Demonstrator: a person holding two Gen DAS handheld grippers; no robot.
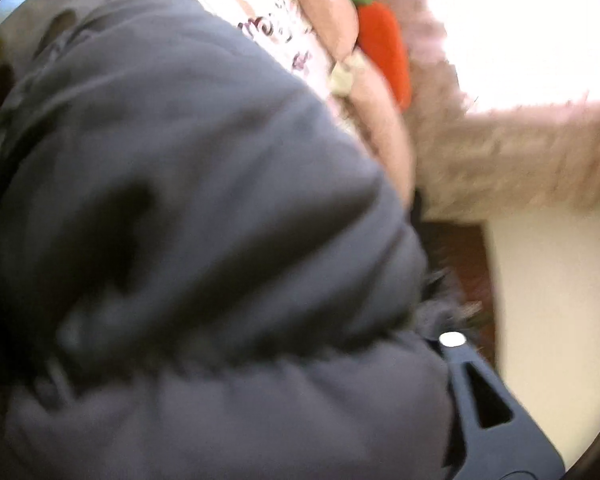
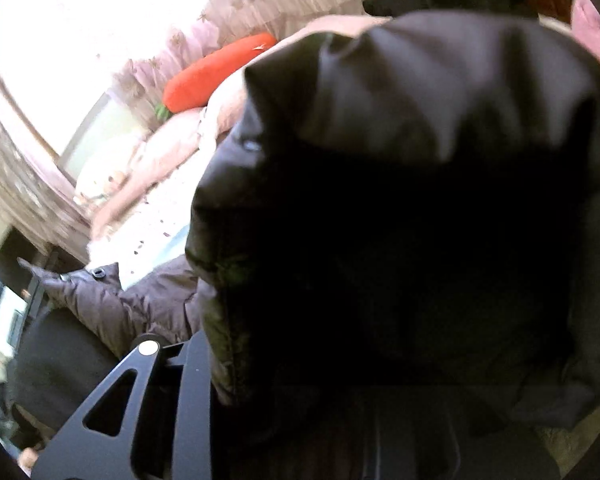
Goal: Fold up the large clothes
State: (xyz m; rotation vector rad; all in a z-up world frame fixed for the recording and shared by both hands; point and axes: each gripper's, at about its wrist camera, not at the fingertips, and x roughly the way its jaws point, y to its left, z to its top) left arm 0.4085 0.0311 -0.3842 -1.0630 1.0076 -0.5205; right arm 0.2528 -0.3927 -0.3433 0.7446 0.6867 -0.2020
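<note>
A dark padded jacket (image 1: 188, 220) fills most of the left wrist view, bulging from the 9 o'clock edge across the middle down to 6 o'clock, its quilted folds blurred. Only one finger of the left claw (image 1: 496, 404) shows, at about 5 o'clock, pressed against the fabric; the other finger is buried under the jacket, so I cannot tell whether this claw is apart or clamped.

In the right wrist view the same jacket (image 2: 400, 200) hangs close to the lens, covering everything from 12 o'clock round to 6 o'clock (very dark, almost no detail in its lower half). One finger of the right claw (image 2: 148, 392) shows at 7 o'clock, just beside the jacket's edge; the second finger is hidden, so its state cannot be told either. A greyer part of the garment lies at 8 o'clock.

Behind, a bed (image 2: 156, 200) with a light patterned sheet carries pinkish bedding (image 1: 380, 120). An orange carrot-shaped pillow (image 1: 384, 52) lies at 1 o'clock in the left view, at 11 o'clock in the right view, near a pale floral curtain (image 1: 520, 152) and a bright window (image 1: 520, 28).
</note>
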